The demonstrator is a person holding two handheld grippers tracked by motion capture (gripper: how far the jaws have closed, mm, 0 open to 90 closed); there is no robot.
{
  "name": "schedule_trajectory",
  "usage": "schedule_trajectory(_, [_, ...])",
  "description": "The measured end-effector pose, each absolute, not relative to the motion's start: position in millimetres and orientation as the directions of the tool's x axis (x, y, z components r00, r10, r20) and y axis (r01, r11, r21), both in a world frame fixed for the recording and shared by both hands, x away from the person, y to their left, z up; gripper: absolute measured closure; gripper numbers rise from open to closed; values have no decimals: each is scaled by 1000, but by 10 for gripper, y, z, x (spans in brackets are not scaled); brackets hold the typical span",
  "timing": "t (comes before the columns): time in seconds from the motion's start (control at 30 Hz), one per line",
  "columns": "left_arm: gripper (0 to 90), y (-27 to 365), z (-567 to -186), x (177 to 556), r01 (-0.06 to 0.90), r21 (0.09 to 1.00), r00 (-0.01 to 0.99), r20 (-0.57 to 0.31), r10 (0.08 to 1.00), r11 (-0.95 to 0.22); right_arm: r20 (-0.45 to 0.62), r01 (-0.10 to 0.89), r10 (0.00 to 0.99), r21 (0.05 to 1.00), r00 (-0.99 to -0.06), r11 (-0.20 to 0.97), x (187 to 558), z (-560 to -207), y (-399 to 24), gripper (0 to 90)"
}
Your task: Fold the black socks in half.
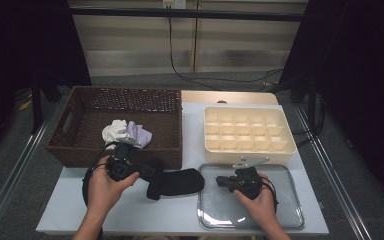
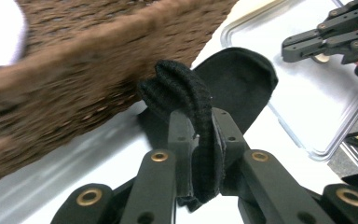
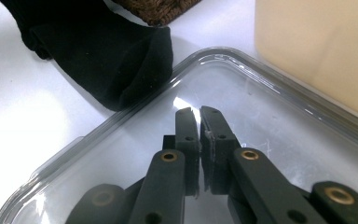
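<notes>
The sock (image 2: 242, 88) is soft, light and floppy; my left tongs (image 2: 200, 140) pinch its ribbed cuff, the toe trailing ahead toward my right tongs (image 3: 199, 112), pressed together, empty.

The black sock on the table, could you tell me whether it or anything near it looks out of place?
The black sock lies loose on the white table, its toe lapping the rim of the clear lid, while its cuff is pinched in the left gripper. Otherwise nothing looks spilled or damaged.
</notes>
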State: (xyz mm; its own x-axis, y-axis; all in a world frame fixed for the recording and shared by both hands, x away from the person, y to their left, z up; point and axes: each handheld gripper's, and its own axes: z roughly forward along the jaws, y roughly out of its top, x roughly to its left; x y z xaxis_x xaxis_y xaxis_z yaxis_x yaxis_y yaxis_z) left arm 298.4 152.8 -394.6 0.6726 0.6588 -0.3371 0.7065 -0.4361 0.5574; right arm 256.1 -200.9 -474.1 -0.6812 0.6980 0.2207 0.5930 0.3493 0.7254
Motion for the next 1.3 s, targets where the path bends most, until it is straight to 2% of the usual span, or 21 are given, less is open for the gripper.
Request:
schedule_trajectory(0.37, [802, 1145, -3979, 2997, 673, 558, 715, -322, 621, -485, 212, 588, 696, 725, -686, 359, 2577, -4746, -1997, 900])
schedule_trajectory(0.47, [802, 1037, -3985, 2989, 659, 553, 726, -292, 622, -510, 210, 584, 692, 726, -690, 362, 2580, -4747, -1979, 900])
schedule_trajectory(0.87, [798, 699, -4231, 2982, 639, 532, 745, -246, 620, -556, 193, 568, 683, 730, -704, 380, 2571, -4749, -1940, 900])
schedule_trajectory(1.3, [795, 615, -4335, 2953, 628, 519, 747, -190, 637, -581, 189, 563, 679, 732, -709, 384, 2554, -4740, -1930, 897])
